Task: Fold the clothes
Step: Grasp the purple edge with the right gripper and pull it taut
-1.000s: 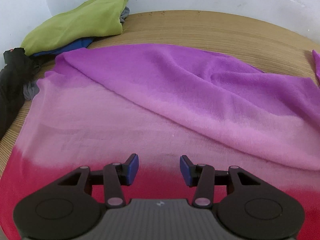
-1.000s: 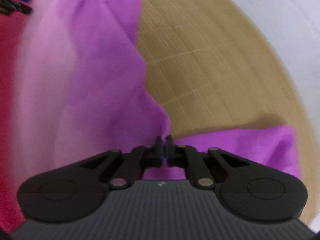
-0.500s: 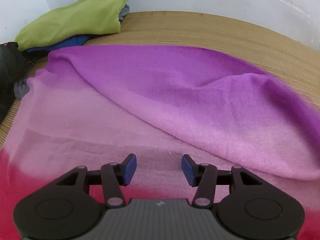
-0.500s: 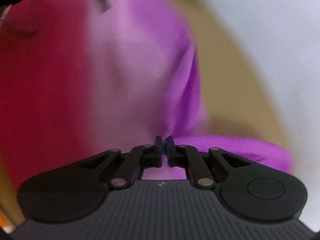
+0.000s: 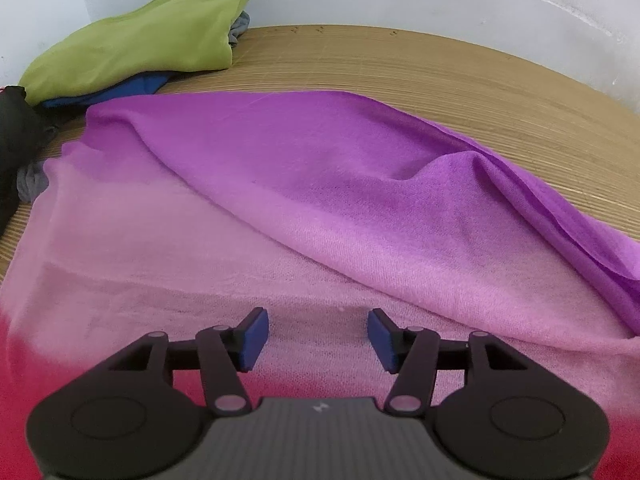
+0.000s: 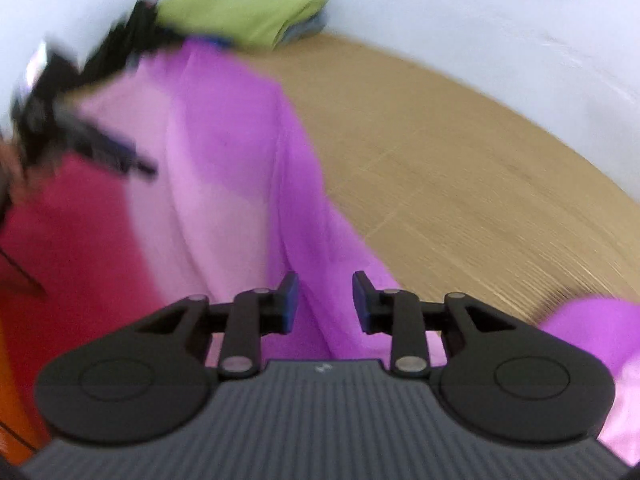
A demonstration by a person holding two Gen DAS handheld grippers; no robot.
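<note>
1. Right now your left hand-held gripper (image 5: 318, 334) hangs just over the pale pink band of the thin gradient cloth, red through pink to purple (image 5: 320, 208); its blue-padded jaws are opening, and nothing is between them.
2. Your right hand-held gripper (image 6: 325, 302) is over the purple side of the same cloth, near its edge. Its jaws are opening too, and the fabric lies below them, not pinched. That view is blurred, so finer detail is lost.
3. The cloth lies spread on the tan ribbed desk (image 5: 440, 64), with the purple part laid over the pink in a slanting, loose layer. A raised ridge puckers it toward the right.
4. By my reading, one fold has been laid down and let go, but it sits uneven. Smoothing that ridge and squaring the edges are left, then further folds to bring it down to a compact size.
5. Farther back, against the white wall, a folded lime-green garment (image 5: 136, 44) tops a small stack, with a blue piece (image 5: 120, 94) under it. That looks like finished work.
6. At the far left edge a black bundle (image 5: 14, 136) and a scrap of grey fabric (image 5: 32, 182) lie unfolded, so they likely wait their turn.
7. No brand, label or legible writing shows on any cloth; only a small pale mark sits on each gripper body, too small to read.
</note>
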